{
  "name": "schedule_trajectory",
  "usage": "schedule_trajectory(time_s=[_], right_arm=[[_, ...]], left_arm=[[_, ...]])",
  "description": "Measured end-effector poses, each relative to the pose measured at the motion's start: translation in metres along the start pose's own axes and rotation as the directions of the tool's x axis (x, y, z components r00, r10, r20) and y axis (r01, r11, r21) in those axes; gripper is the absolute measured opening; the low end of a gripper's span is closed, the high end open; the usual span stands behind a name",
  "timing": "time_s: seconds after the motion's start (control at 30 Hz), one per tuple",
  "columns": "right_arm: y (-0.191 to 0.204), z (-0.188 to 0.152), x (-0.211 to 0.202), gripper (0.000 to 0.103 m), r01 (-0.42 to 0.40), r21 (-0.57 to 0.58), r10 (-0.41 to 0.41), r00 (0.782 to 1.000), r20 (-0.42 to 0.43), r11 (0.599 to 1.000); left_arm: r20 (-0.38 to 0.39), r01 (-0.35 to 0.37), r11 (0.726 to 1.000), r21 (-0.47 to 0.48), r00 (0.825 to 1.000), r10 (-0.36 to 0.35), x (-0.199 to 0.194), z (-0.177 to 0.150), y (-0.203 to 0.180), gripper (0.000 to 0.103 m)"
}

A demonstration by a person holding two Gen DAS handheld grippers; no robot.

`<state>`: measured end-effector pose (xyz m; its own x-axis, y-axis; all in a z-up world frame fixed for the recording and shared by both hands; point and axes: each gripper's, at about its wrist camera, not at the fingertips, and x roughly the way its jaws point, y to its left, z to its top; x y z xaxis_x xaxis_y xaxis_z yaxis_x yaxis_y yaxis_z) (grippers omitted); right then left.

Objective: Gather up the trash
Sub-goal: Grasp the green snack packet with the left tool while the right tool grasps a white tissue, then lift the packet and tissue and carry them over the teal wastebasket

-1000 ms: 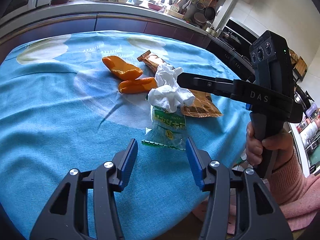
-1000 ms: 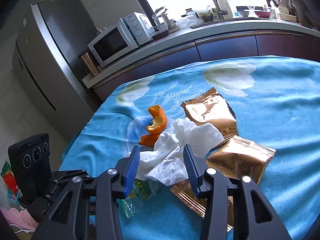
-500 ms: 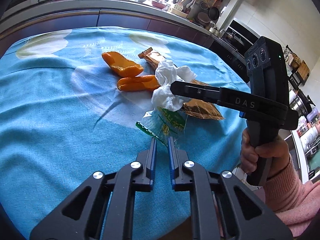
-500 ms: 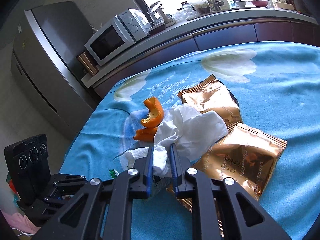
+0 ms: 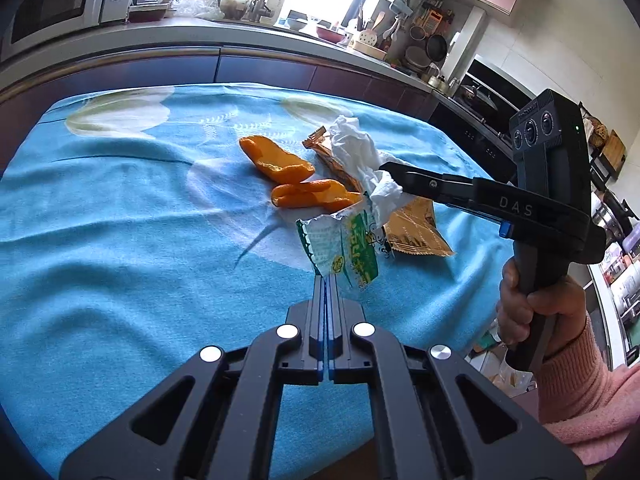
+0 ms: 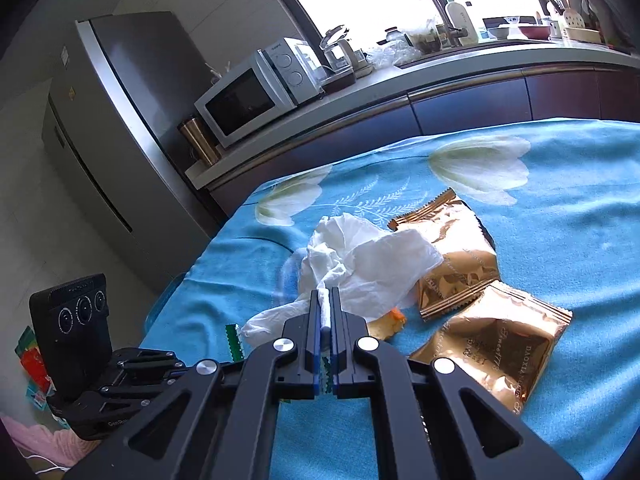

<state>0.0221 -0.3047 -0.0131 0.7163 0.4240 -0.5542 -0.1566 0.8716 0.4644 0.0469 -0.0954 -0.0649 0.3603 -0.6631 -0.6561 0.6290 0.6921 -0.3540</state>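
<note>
Now left hand-held gripper (image 5: 327, 280) pinches green wrapper (image 5: 348, 248) edge, right hand-held gripper (image 6: 325, 294) pinches tissue (image 6: 372, 260)

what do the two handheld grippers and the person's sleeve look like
Both grippers, left gripper and right gripper, are matte black, with blue finger pads, silver pivot screws and cut-out frames. The right one bears white "DAS" lettering and a three-lens camera block. The sleeve is pink knit.
</note>
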Motion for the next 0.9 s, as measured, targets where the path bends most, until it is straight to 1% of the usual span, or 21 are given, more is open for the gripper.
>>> schedule_trajectory(time_s=[0.23,0.4,0.67,0.9], right_arm=[[0.017,0.007,0.002,0.003,-0.043,-0.025,0.044,0.999,0.015,0.999],[0.031,0.010,0.009,0.003,-0.078,-0.048,0.078,0.997,0.015,0.996],[0.056,0.016,0.020,0.003,-0.133,-0.090,0.134,0.991,0.009,0.987],[0.079,0.018,0.036,0.003,-0.182,-0.130,0.181,0.983,-0.019,0.975]], left_arm=[[0.036,-0.038,0.999,-0.036,0.999,0.040,-0.020,-0.003,0.015,0.001],[0.071,-0.066,0.996,-0.057,0.995,0.070,-0.041,-0.006,0.027,0.001],[0.113,-0.126,0.988,-0.094,0.984,0.136,-0.075,-0.014,0.046,0.001],[0.137,-0.169,0.976,-0.135,0.973,0.188,-0.102,-0.022,0.062,0.001]])
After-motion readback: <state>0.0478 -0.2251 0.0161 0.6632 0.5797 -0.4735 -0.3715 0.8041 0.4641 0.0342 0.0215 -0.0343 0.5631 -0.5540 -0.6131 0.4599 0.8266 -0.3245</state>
